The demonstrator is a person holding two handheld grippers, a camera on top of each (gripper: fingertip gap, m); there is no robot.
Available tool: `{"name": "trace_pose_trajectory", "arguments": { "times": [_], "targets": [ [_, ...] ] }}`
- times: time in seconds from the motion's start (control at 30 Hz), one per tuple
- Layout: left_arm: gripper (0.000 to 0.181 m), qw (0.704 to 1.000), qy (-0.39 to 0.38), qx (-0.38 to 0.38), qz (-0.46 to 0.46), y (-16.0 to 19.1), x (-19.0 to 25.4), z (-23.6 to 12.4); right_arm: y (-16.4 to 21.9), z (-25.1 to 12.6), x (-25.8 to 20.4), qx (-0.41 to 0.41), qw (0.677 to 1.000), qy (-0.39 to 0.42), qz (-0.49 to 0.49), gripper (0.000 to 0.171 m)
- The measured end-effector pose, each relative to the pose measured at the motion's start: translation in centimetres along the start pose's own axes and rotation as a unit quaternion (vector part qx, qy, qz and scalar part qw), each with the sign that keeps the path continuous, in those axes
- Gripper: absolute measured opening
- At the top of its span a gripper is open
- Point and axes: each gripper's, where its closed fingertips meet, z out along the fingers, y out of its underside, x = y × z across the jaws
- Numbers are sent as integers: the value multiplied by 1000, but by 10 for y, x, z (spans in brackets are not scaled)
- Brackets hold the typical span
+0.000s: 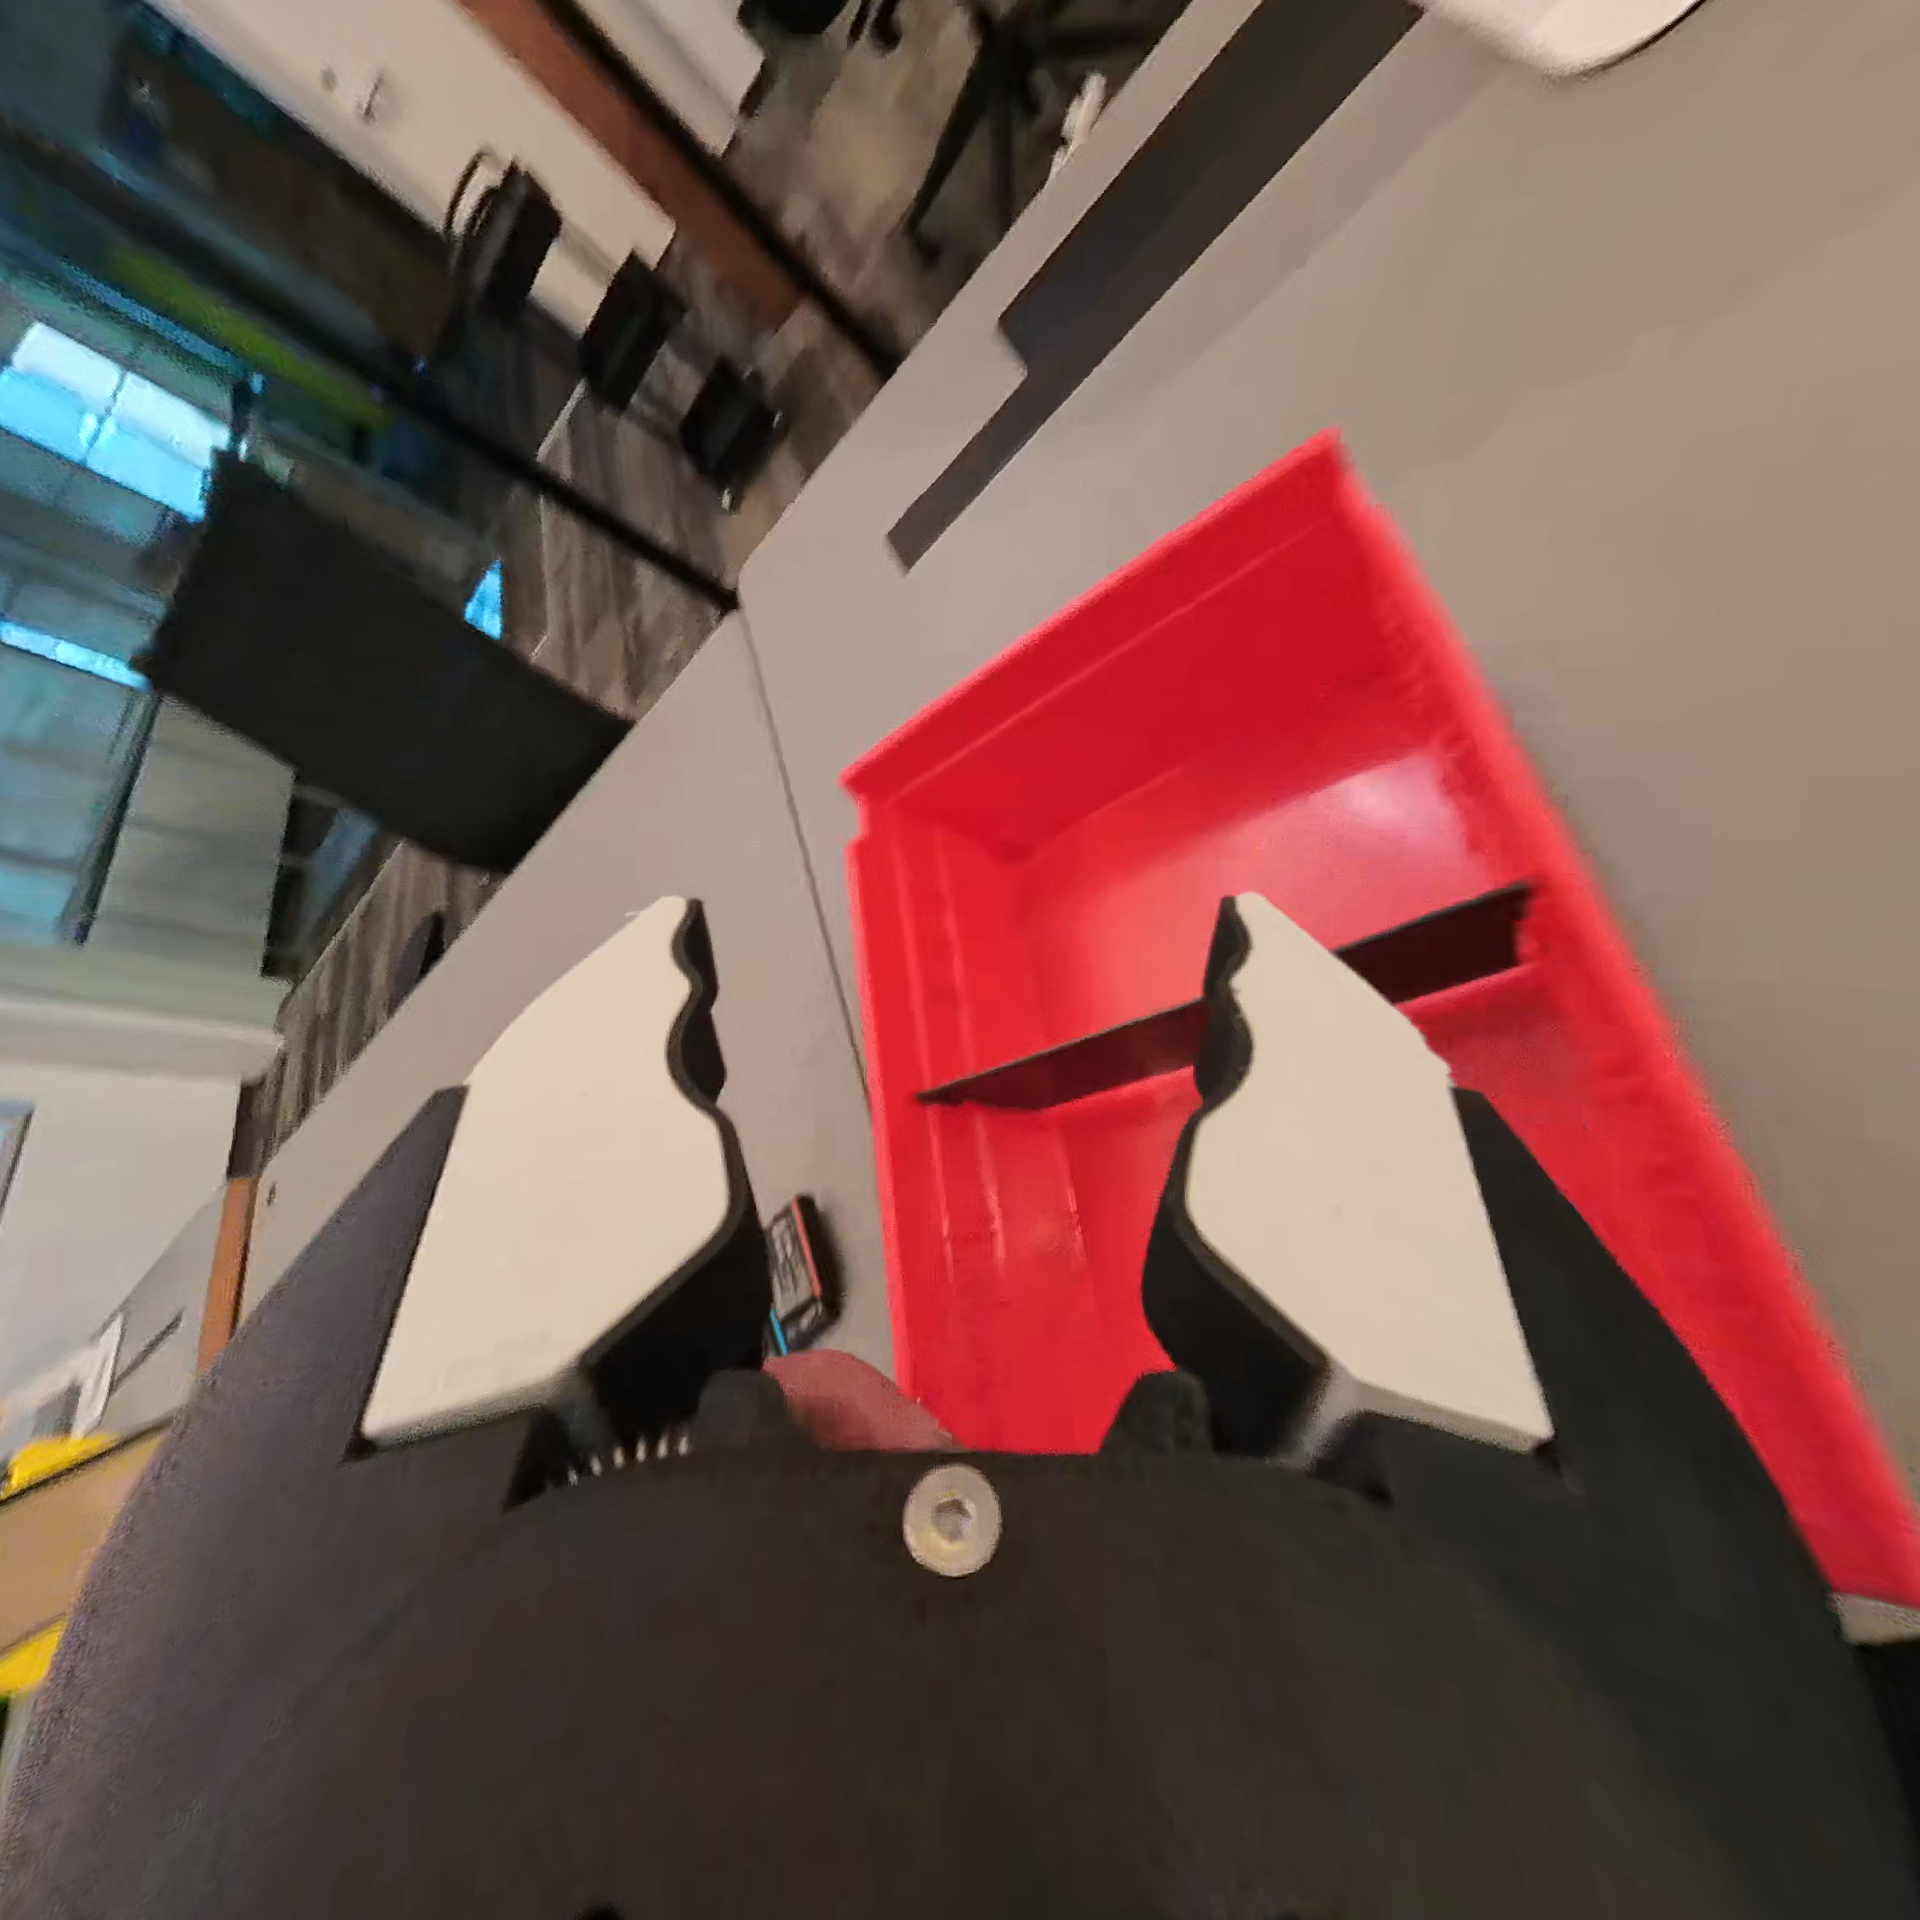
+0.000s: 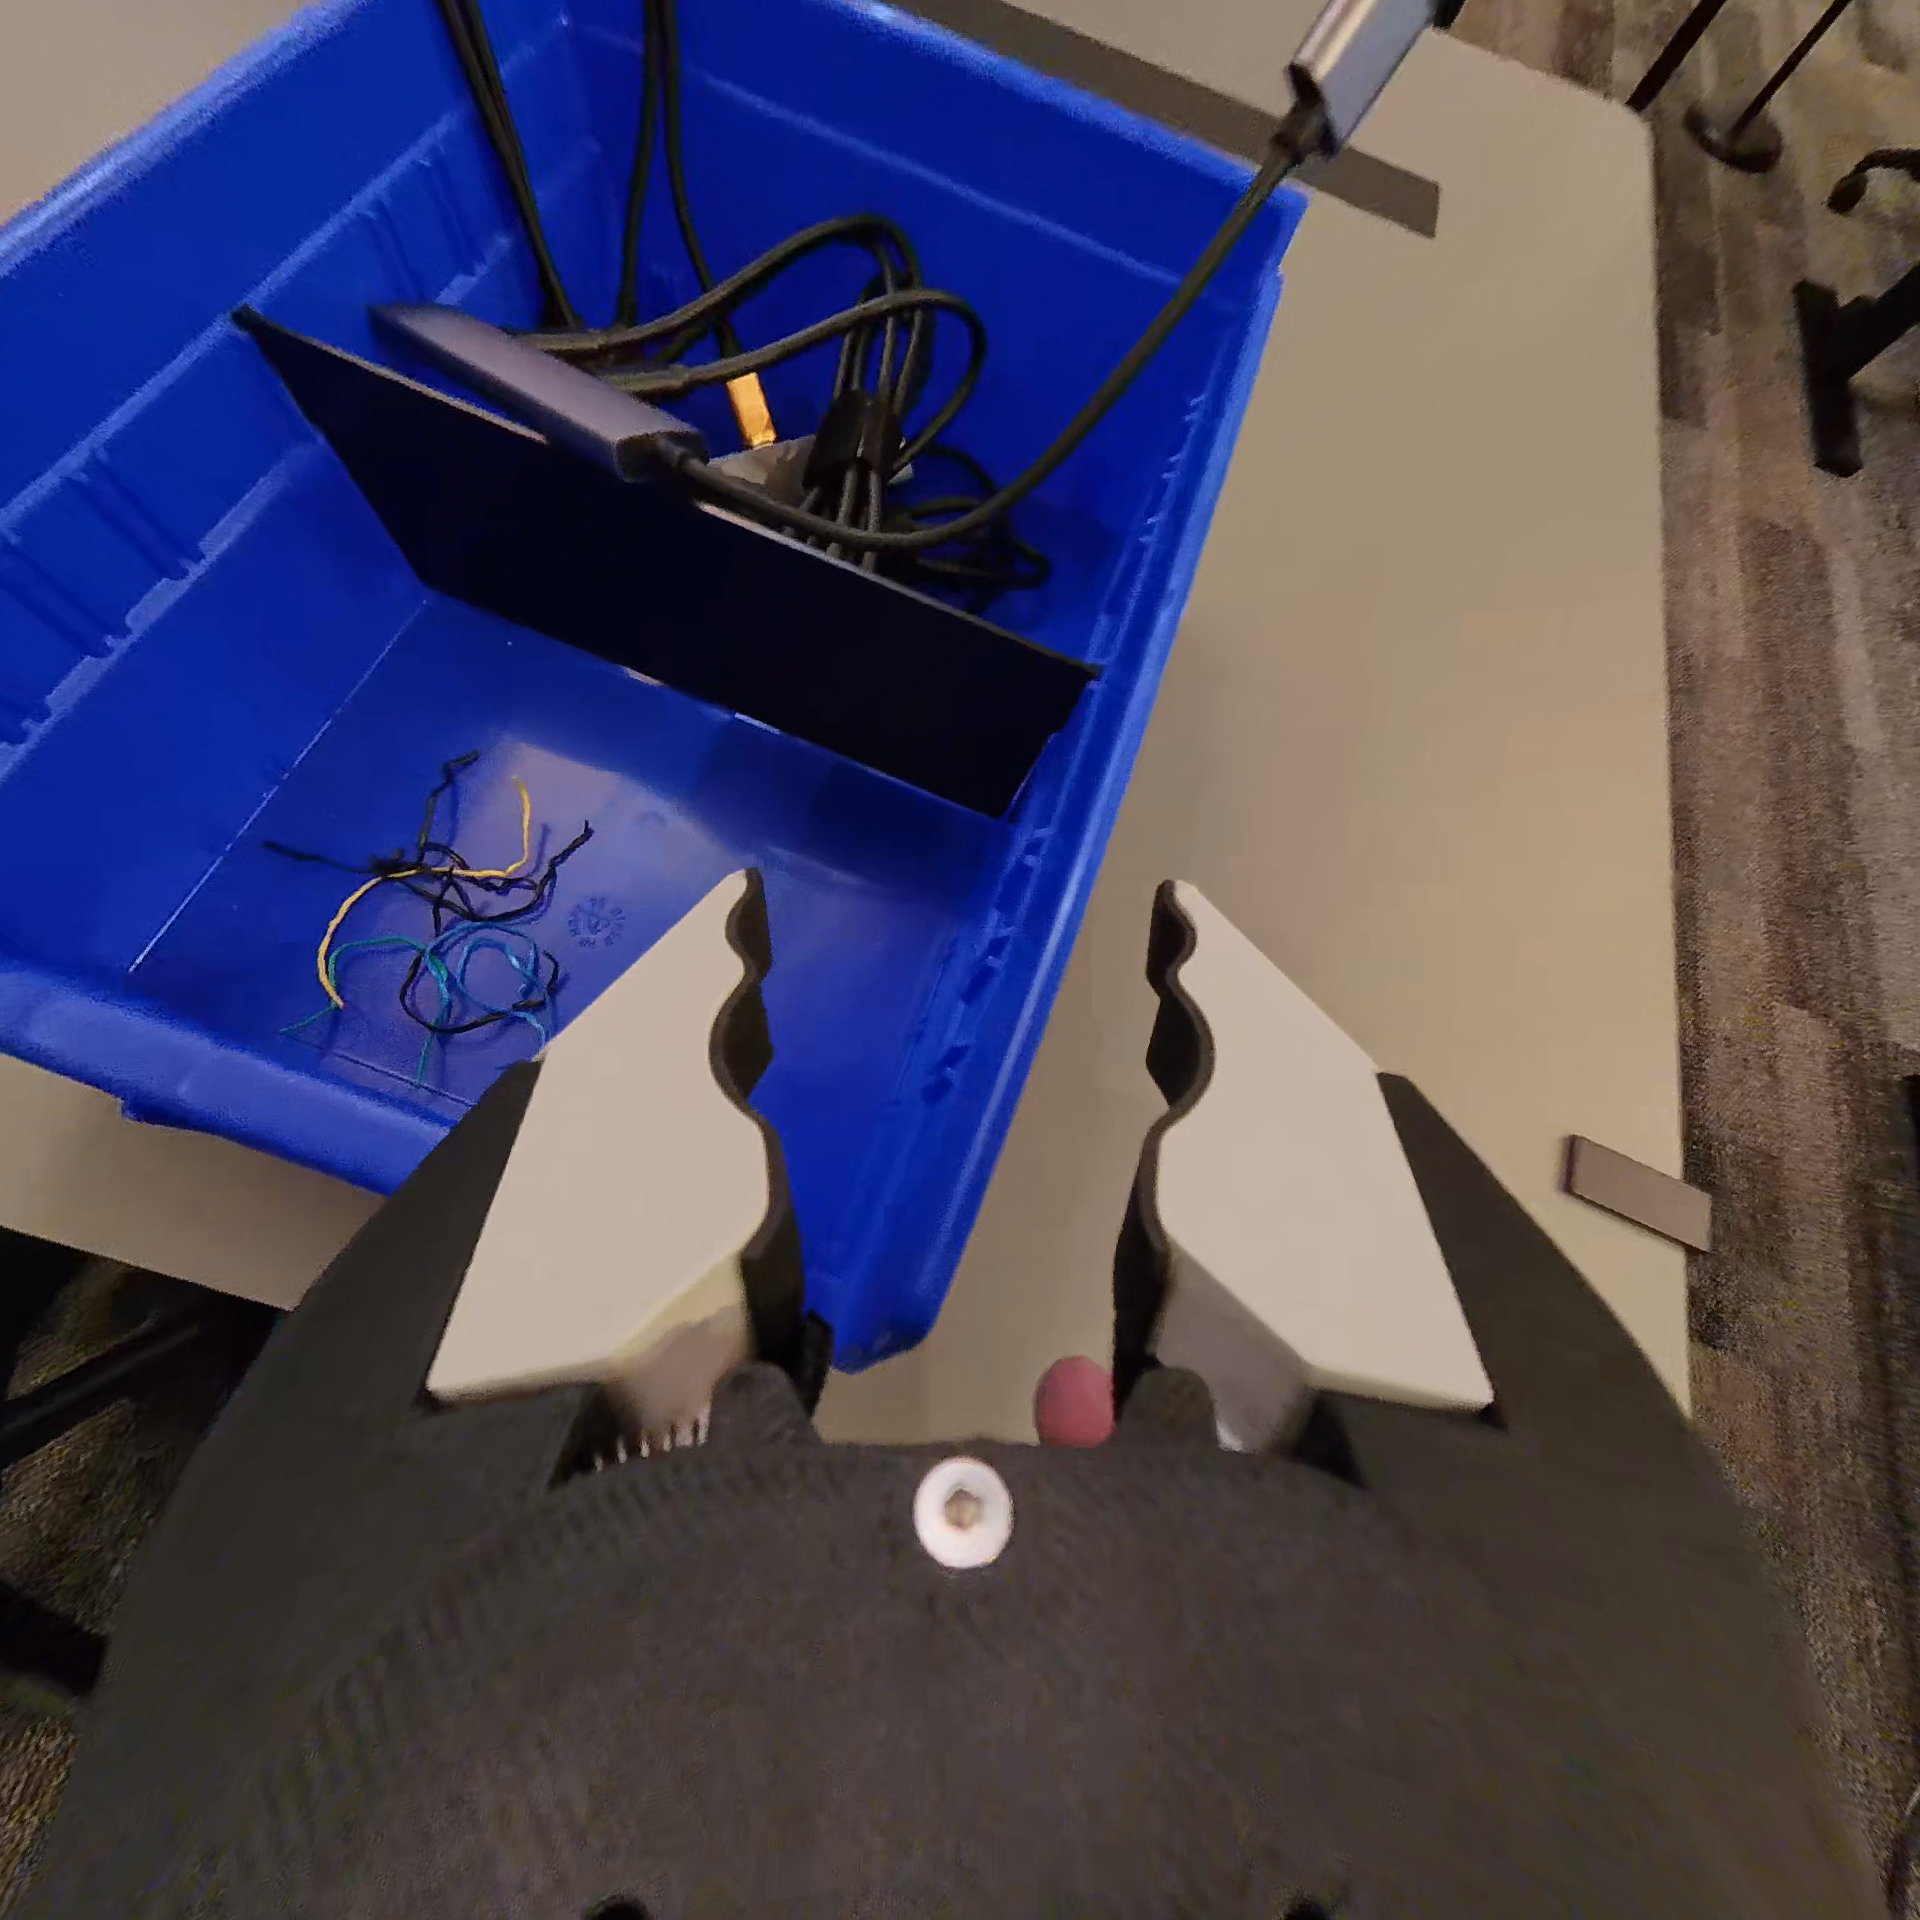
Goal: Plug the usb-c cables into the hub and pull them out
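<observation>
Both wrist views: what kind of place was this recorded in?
Probably an office or lab workspace: grey tables on carpet, a blue divided bin of cables and hubs, an empty red bin.

Left gripper (image 1: 966, 914) hangs over the grey table (image 1: 1558, 416) with jaws spread wide, nothing between them; a red bin (image 1: 1091, 790) sits right ahead, split by a dark divider (image 1: 1081, 1070). Small dark card-like thing (image 1: 800, 1268) lies just beside the bin; view's pretty blurry.
</observation>
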Motion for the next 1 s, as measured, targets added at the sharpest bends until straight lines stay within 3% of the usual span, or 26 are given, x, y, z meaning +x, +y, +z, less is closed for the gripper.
{"name": "trace_pose_trajectory", "arguments": {
  "times": [0.17, 0.27, 0.6, 1.0],
  "targets": [
    [99, 994, -71, -85, -14, 71, -38, 25, 7, 16, -10, -25, 1000, -1, -16, 72],
    [101, 991, -90, -96, -26, 90, -44, 32, 6, 19, -8, -33, 999, 11, -24, 69],
    [98, 987, -110, -117, -2, 112, -44, 43, 6, 30, 7, -68, 994, 65, -58, 61],
    [100, 985, -111, -130, -5, 127, -45, 50, -3, 39, 1, -63, 994, 55, -66, 59]
  ]
}}
